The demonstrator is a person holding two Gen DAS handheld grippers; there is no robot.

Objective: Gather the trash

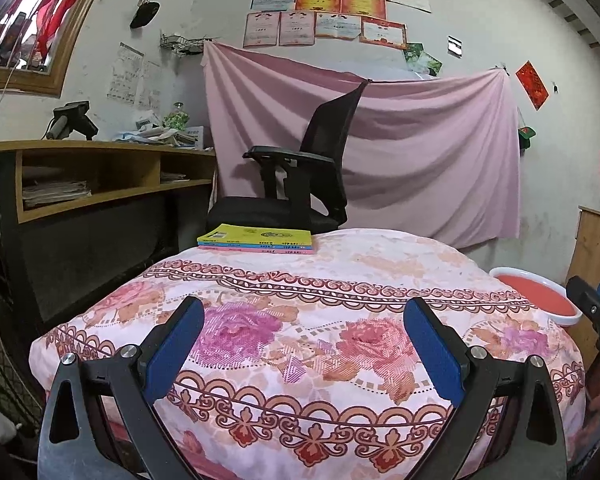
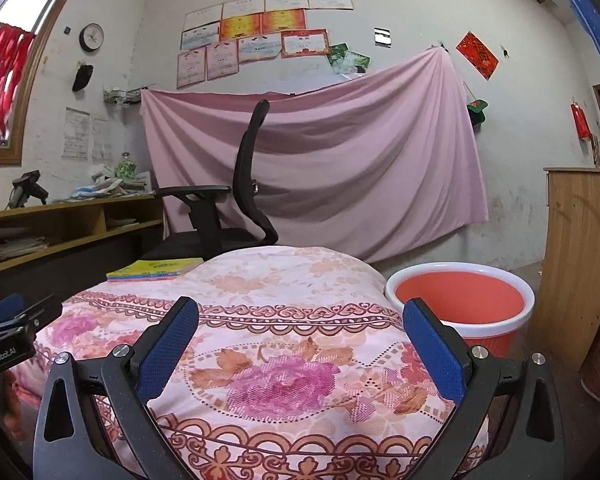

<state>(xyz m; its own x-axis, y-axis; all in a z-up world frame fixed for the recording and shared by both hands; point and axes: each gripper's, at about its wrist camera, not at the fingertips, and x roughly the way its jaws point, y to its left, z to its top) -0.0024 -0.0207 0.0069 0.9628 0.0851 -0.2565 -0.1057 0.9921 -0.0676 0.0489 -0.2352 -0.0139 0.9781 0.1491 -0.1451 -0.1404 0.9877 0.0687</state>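
While both hover level over the floral cloth (image 1: 300, 320), left claw (image 1: 304, 334) and right claw (image 2: 300, 334) gape wide, empty.

Red bin (image 2: 460, 300) with white rim (image 1: 540, 296): round, upright, open top, inside looks bare as far as visible. Stands on the floor just beside the right edge of the floral-cloth table (image 2: 284, 312), lower than the tabletop, its left rim partly hidden behind the cloth. No trash pieces can be made out on the cloth.
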